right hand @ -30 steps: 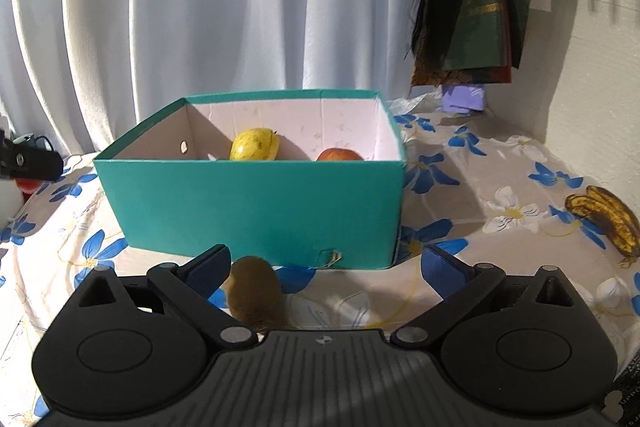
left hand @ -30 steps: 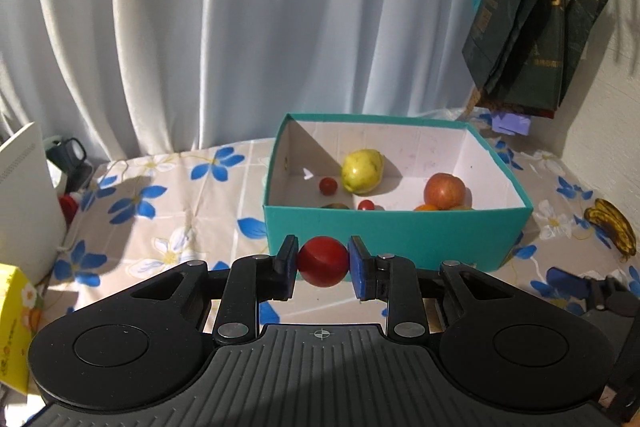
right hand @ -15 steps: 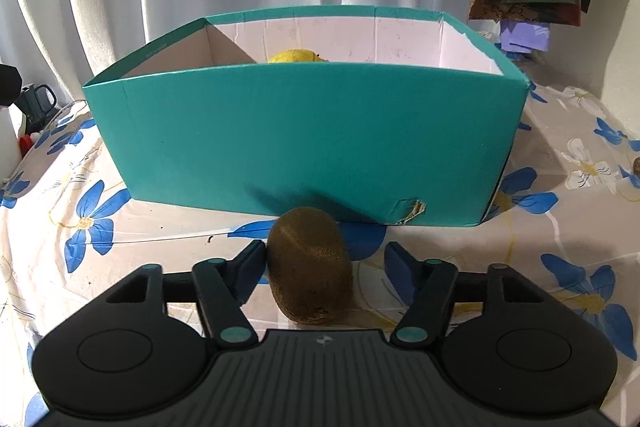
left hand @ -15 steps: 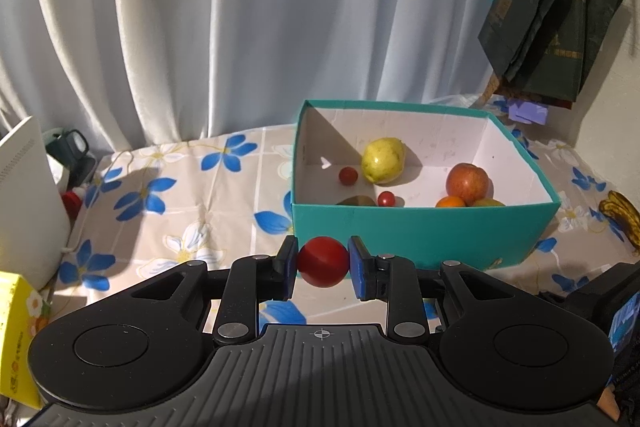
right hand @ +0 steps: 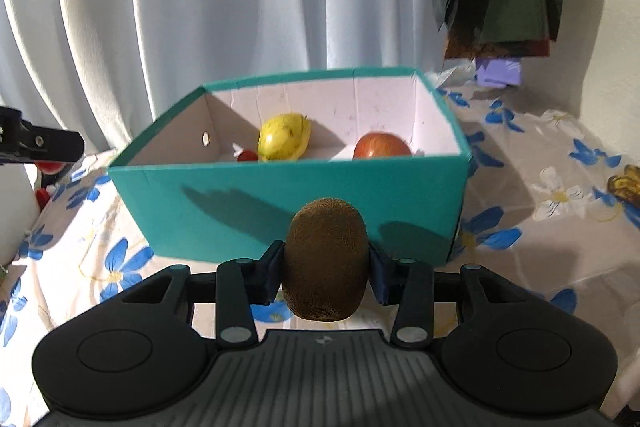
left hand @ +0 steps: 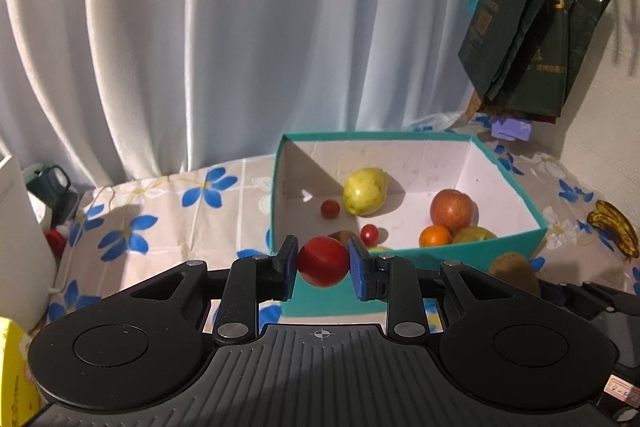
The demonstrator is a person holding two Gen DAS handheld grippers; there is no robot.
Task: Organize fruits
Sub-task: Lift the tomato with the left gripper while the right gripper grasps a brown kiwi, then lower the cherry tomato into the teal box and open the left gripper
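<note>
The left gripper (left hand: 323, 267) is closed on a red tomato (left hand: 322, 261), blue pads pressed to both its sides, held in the air in front of the near wall of the box (left hand: 408, 255). The right gripper (right hand: 326, 269) is clamped on a kiwi (right hand: 326, 259), fingers tight against its flanks, likewise in front of the box (right hand: 288, 199) and clear of the cloth (right hand: 100, 239). In the left view the kiwi (left hand: 514, 267) shows at the box's near right corner.

The teal box stands open on the flowered cloth (left hand: 160, 211). Inside lie a pear (left hand: 365, 190) near the back wall, an apple (left hand: 452, 211) to the right, an orange (left hand: 435, 235) touching the apple's front, and two cherry tomatoes (left hand: 330, 208) left of centre. A brown fruit is partly hidden behind the held tomato.

Right of the box, well apart, a spotted banana (left hand: 614, 231) lies on the cloth. Behind, a white curtain (left hand: 240, 27) hangs, with dark bags (left hand: 532, 27) at upper right.
</note>
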